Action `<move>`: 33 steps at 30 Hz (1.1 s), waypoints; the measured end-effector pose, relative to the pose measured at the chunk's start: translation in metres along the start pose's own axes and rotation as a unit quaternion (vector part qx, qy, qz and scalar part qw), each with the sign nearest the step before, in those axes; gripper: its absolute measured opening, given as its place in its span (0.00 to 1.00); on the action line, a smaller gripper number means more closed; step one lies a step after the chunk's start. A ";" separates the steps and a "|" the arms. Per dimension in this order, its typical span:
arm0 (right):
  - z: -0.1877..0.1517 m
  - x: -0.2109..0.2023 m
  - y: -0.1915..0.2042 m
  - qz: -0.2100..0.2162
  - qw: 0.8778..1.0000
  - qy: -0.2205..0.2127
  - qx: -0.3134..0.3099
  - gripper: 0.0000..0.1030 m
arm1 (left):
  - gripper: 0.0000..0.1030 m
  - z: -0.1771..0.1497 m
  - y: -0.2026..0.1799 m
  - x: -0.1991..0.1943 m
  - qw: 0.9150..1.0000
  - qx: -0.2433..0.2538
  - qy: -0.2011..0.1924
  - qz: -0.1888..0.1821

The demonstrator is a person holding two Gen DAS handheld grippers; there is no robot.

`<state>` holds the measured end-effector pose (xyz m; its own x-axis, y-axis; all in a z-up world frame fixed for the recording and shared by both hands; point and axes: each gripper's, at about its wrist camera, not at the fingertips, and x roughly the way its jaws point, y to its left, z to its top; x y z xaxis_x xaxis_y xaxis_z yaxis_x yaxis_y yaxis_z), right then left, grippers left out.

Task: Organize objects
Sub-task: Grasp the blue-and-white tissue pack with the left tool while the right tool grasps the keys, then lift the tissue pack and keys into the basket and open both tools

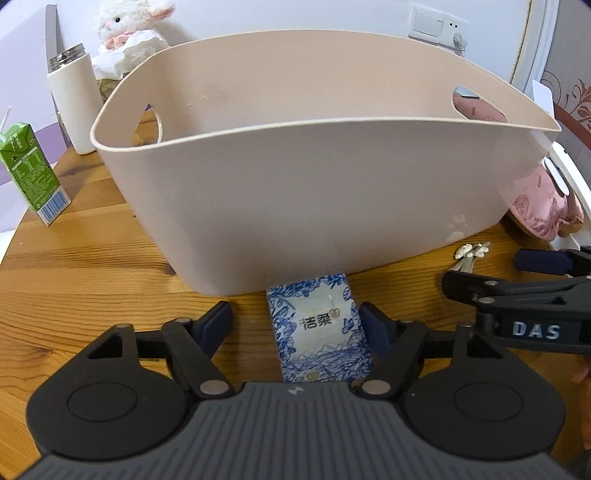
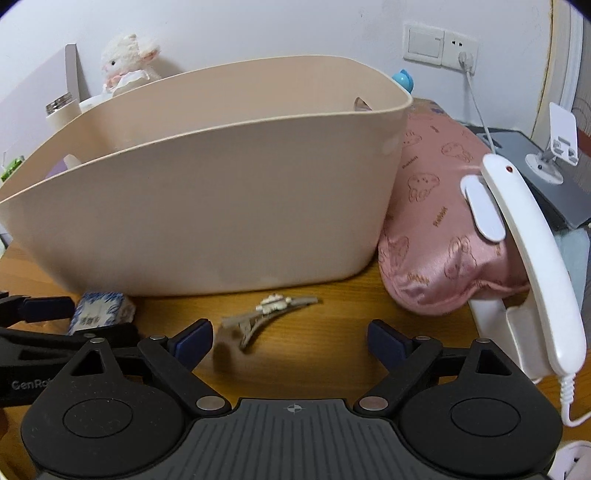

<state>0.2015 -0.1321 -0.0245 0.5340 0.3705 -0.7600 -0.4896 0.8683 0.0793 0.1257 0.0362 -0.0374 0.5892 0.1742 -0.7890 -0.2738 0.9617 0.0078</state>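
A big beige plastic basket [image 1: 295, 192] stands on the wooden table; it also shows in the right wrist view [image 2: 207, 206]. A blue-and-white tissue pack [image 1: 321, 328] lies flat in front of it, between the fingers of my open left gripper [image 1: 297, 325], nearer the right finger. My right gripper [image 2: 290, 339] is open and empty over the table. A grey hair clip with a small white charm [image 2: 269, 314] lies just ahead of it, nearer its left finger. The clip [image 1: 471, 253] and the tissue pack [image 2: 99, 310] each show in the other view too.
A green drink carton [image 1: 31, 173] and a white thermos [image 1: 72, 103] stand at the left. A plush rabbit [image 1: 129, 33] sits behind. A pink hot-water bag [image 2: 443, 229] with a white charger clip [image 2: 524, 251] lies right of the basket.
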 end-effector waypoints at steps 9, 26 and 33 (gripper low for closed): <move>-0.001 0.005 0.017 -0.022 0.999 -0.031 -0.027 0.54 | 0.48 -0.005 0.005 -0.010 1.000 0.006 0.000 -0.011; -0.022 -0.023 0.010 -0.017 0.999 -0.037 0.006 0.53 | 0.46 -0.012 -0.008 -0.028 0.999 0.008 -0.016 -0.036; -0.020 -0.059 0.010 -0.014 0.997 -0.078 0.001 0.53 | 0.46 -0.011 -0.017 -0.055 0.998 0.019 -0.045 -0.047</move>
<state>0.1508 -0.1516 0.0079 0.6477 0.3925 -0.6530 -0.4720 0.8795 0.0605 0.0898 0.0077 -0.0009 0.6767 0.1001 -0.7294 -0.1864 0.9817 -0.0381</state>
